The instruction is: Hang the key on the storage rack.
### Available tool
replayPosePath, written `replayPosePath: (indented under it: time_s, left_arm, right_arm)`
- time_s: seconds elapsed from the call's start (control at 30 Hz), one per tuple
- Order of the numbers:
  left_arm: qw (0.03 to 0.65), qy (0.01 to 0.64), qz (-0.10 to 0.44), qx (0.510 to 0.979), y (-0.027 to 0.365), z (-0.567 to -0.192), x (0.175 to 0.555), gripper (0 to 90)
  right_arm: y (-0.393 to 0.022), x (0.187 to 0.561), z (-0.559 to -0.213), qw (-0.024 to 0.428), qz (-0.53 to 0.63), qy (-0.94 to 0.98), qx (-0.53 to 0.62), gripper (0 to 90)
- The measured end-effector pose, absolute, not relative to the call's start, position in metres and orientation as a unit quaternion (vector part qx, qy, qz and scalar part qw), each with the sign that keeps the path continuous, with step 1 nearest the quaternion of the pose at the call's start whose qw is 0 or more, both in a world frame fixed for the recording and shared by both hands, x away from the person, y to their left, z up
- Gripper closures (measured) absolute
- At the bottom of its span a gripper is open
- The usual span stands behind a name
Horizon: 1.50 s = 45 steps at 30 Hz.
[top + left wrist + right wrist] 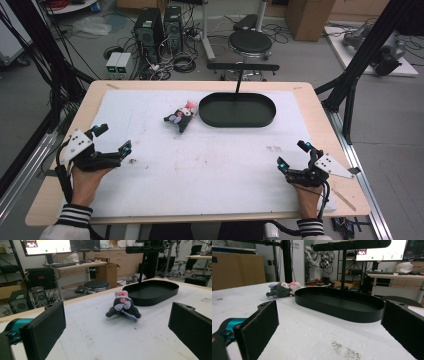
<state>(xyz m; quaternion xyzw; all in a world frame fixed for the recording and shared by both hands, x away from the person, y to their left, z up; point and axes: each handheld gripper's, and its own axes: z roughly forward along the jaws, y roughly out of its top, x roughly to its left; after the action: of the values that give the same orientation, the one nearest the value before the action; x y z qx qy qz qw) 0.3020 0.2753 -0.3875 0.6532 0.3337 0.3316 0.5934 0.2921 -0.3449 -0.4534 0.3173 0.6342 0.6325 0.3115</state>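
Claws wide apart, holding nothing.

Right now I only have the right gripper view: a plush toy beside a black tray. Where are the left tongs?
Observer: The left tongs sit low over the near left of the white mat, well apart from the plush toy.
Operator: Open or shut?
Observer: Open. In the left gripper view the jaws stand wide, with the toy framed between them farther off.
Operator: Which way does the toy face?
Observer: Toward the left tongs, which see its pink nose and pale bow head-on.
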Motion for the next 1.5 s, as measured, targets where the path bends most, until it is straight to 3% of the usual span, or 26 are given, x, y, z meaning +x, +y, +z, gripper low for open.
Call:
replayPosePath:
  time_s: [0.3,0.8,1.5]
  left_arm:
    - [0.592,0.313,0.319,0.671,0.257,-0.351,0.327,1.7]
    - [0.528,0.282,0.294,0.745,0.224,-0.305,0.390,1.7]
    - [0.463,0.290,0.248,0.800,0.176,-0.309,0.457,1.7]
  right_arm:
    - [-0.345,0.291,-0.454,0.310,0.634,0.633,0.319,0.4]
    - [-0.345,0.291,-0.454,0.311,0.635,0.632,0.317,0.4]
    - [-0.346,0.291,-0.454,0.313,0.637,0.629,0.317,0.4]
